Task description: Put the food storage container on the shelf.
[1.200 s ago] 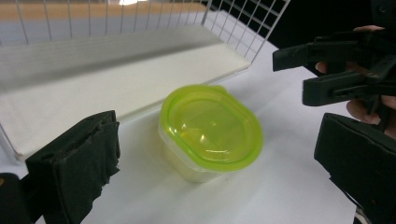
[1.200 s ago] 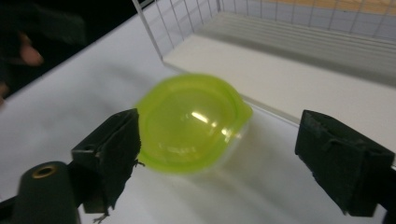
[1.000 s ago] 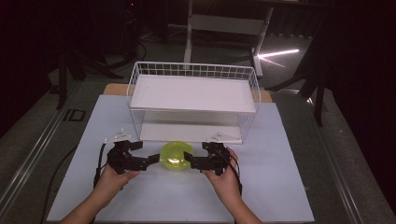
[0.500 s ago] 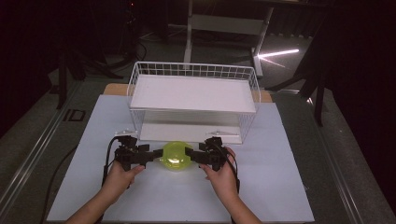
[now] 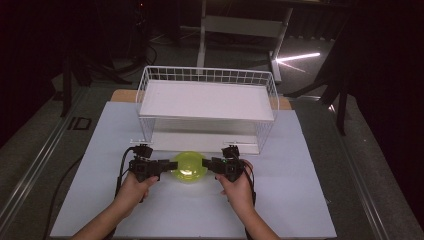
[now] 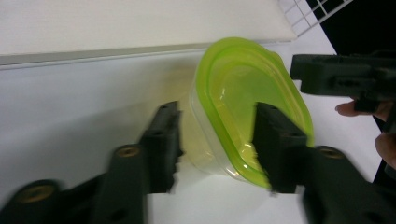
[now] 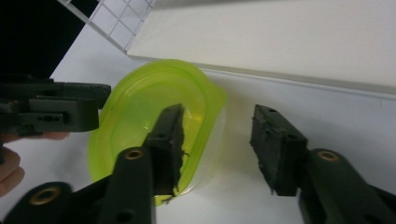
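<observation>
Two grippers flank one translucent plastic container with a lime-green lid (image 5: pixel 188 167), which sits on the white tabletop (image 5: pixel 300 200) directly between them, just in front of the white wire basket shelf (image 5: pixel 207 102). The left gripper (image 6: pixel 217 140) has it dead ahead, one jaw over the lid and the other beside the clear wall; its jaws have just been closing, though whether the pads press yet I cannot tell. The right gripper (image 7: pixel 217 147) mirrors this from the opposite end, jaws likewise just closing, the outer one visibly apart from the container. Both hands look equally near, so a two-sided lift seems next.
</observation>
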Demonstrator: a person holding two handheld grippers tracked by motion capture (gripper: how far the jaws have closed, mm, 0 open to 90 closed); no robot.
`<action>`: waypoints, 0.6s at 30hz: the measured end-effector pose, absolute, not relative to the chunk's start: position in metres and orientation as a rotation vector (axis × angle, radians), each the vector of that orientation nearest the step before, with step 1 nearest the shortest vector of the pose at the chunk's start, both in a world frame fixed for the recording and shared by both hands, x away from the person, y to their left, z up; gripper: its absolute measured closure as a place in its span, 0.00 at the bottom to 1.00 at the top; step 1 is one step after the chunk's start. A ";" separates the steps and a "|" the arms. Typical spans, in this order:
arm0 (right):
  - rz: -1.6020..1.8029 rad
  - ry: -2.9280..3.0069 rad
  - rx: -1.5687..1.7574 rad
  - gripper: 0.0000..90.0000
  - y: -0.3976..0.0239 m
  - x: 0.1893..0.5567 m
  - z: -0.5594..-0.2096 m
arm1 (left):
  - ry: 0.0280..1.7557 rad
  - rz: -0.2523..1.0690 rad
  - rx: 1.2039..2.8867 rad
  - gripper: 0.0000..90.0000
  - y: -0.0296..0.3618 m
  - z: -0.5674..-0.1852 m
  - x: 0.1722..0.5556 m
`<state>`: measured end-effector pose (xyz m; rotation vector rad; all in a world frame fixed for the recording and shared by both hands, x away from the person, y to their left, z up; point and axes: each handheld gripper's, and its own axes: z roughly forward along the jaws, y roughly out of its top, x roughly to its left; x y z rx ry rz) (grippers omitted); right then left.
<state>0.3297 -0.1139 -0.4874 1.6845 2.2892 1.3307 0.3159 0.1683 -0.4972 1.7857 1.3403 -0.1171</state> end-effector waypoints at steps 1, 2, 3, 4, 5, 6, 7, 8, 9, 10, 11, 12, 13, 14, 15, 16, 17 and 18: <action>1.327 2.294 1.688 0.66 -0.114 0.330 -0.488 | 1.347 -0.116 1.787 0.63 0.168 -0.497 0.316; 1.324 2.304 1.695 0.67 -0.113 0.330 -0.489 | 1.348 -0.123 1.792 0.67 0.167 -0.498 0.316; 1.318 2.304 1.700 0.69 -0.113 0.330 -0.490 | 1.346 -0.126 1.795 0.68 0.167 -0.498 0.316; 1.314 2.308 1.704 0.70 -0.112 0.330 -0.490 | 1.348 -0.126 1.796 0.69 0.167 -0.498 0.316; 1.312 2.320 1.710 0.71 -0.111 0.330 -0.491 | 1.351 -0.137 1.795 0.72 0.167 -0.499 0.316; 1.306 2.324 1.715 0.73 -0.110 0.330 -0.492 | 1.354 -0.152 1.793 0.74 0.167 -0.499 0.316; 1.306 2.332 1.719 0.74 -0.110 0.330 -0.493 | 1.357 -0.159 1.796 0.76 0.167 -0.500 0.316; 1.305 2.347 1.726 0.75 -0.109 0.330 -0.494 | 1.357 -0.165 1.794 0.76 0.167 -0.500 0.316; 1.309 2.348 1.727 0.78 -0.108 0.329 -0.494 | 1.353 -0.172 1.798 0.78 0.167 -0.500 0.316; 1.310 2.356 1.726 0.80 -0.107 0.328 -0.494 | 1.355 -0.171 1.803 0.79 0.166 -0.500 0.315; 1.308 2.357 1.723 0.80 -0.106 0.327 -0.493 | 1.356 -0.173 1.803 0.79 0.166 -0.500 0.314; 1.303 2.356 1.715 0.81 -0.105 0.326 -0.492 | 1.353 -0.183 1.800 0.79 0.165 -0.500 0.314; 1.294 2.355 1.714 0.82 -0.105 0.325 -0.492 | 1.351 -0.188 1.794 0.80 0.165 -0.500 0.313; 1.292 2.353 1.717 0.82 -0.105 0.325 -0.491 | 1.347 -0.189 1.788 0.80 0.165 -0.501 0.312; 1.293 2.354 1.722 0.83 -0.106 0.324 -0.491 | 1.345 -0.202 1.777 0.81 0.166 -0.501 0.311; 1.296 2.352 1.730 0.83 -0.106 0.324 -0.491 | 1.345 -0.216 1.763 0.82 0.166 -0.501 0.310; 1.302 2.348 1.743 0.84 -0.108 0.324 -0.492 | 1.345 -0.219 1.760 0.83 0.165 -0.501 0.309; 1.302 2.348 1.743 0.84 -0.108 0.324 -0.492 | 1.338 -0.210 1.770 0.83 0.164 -0.500 0.309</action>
